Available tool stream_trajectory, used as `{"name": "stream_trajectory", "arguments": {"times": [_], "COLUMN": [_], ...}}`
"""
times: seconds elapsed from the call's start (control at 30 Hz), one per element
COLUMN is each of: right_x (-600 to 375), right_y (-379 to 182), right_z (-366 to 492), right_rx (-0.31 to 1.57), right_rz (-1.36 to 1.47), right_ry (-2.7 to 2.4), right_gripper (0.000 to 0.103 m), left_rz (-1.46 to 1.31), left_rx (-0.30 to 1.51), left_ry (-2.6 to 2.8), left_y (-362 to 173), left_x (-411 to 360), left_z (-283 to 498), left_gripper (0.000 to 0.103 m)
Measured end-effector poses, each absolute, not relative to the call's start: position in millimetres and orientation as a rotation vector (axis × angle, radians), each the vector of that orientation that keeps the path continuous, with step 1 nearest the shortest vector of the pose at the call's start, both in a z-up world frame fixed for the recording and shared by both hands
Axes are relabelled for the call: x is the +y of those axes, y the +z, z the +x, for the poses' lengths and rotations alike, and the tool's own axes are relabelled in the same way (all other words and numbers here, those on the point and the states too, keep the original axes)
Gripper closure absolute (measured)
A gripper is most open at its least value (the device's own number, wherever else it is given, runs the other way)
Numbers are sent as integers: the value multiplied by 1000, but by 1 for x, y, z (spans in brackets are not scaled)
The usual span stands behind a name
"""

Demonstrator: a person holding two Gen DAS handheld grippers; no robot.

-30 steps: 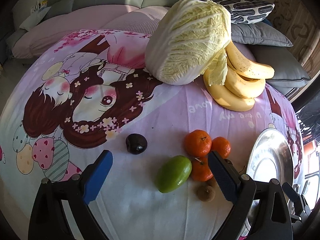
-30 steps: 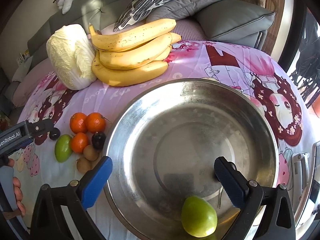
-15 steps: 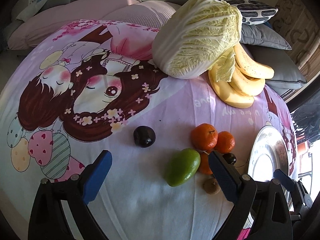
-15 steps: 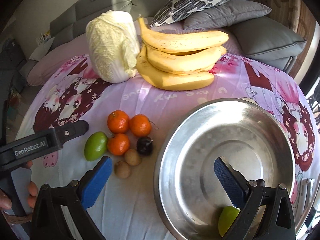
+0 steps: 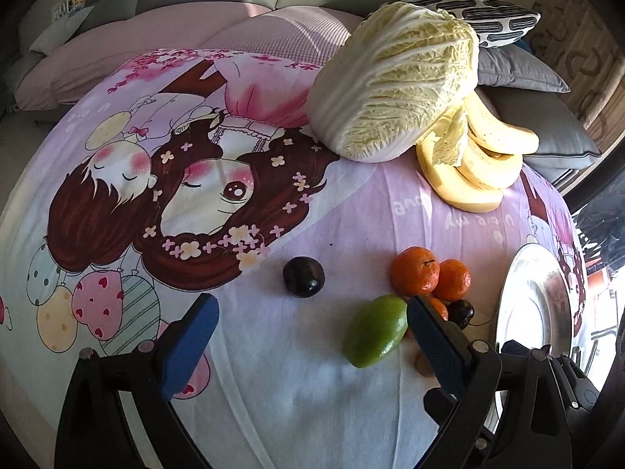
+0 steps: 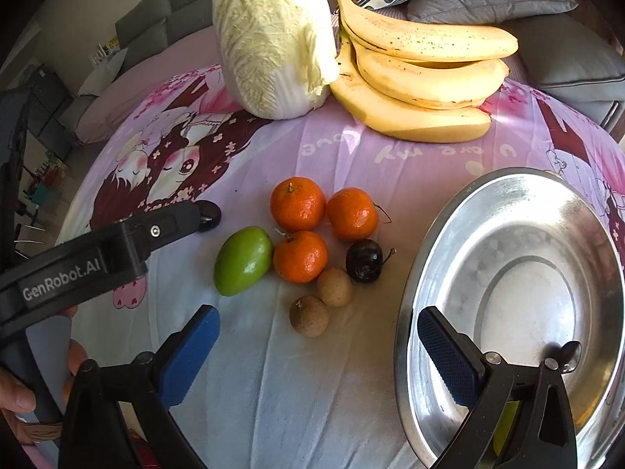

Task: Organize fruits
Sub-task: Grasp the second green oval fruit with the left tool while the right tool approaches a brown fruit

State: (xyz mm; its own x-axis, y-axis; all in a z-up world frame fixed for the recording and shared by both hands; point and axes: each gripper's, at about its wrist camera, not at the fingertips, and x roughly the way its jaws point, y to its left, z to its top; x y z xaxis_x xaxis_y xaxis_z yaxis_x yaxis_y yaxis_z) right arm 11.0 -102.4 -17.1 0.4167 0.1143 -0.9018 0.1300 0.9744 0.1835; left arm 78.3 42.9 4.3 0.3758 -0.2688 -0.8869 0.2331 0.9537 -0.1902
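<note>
A green fruit (image 6: 243, 260), three tangerines (image 6: 299, 203), a dark plum (image 6: 364, 260) and two brown longans (image 6: 334, 286) lie in a cluster on the printed cloth. Another dark plum (image 5: 303, 276) lies apart to the left. A steel bowl (image 6: 515, 234) sits to the right; a green fruit (image 6: 504, 426) in it shows partly behind my right finger. My left gripper (image 5: 310, 330) is open and empty, just in front of the green fruit (image 5: 375, 330). My right gripper (image 6: 318, 346) is open and empty, near the longans and over the bowl's near rim.
A napa cabbage (image 6: 273, 35) and a bunch of bananas (image 6: 422, 74) lie at the back of the cloth. Grey and patterned cushions (image 5: 519, 70) sit behind them. The left gripper's body (image 6: 97, 250) crosses the right wrist view at the left.
My right gripper has moved left, off the bowl's middle toward the fruit cluster, leaving the green fruit in the bowl. My left gripper has shifted left and slightly closer to the cloth.
</note>
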Motion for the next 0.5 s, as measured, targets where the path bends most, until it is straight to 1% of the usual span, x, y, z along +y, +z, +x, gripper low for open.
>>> {"name": "stream_trajectory", "arguments": {"times": [0.1,0.2,0.23,0.27,0.33,0.43,0.47,0.5], "right_x": [-95,-89,-89,-89,-89,-88,-88,-88], "right_y": [-13,-15,-18,-20,-22,-25,-27,-29], "right_z": [12,13,14,14,13,13,13,13], "right_rx": [1125,1127,1134,1141,1144,1148,1150,1157], "right_rz": [213,184,186,190,195,187,187,189], "right_ry": [12,25,29,33,33,34,34,35], "right_gripper": [4,14,19,23,28,31,37,40], "left_rz": [-48,-47,-47,-45,-38,-30,-35,-39], "left_rx": [1140,1146,1150,1154,1165,1196,1208,1216], "left_ry": [-357,-362,-365,-369,-382,-405,-414,-424], "left_y": [5,4,4,3,1,-5,-7,-8], "left_x": [41,40,40,39,37,31,29,28], "left_z": [78,78,78,78,78,79,79,79], "left_gripper": [6,7,9,14,22,24,25,26]}}
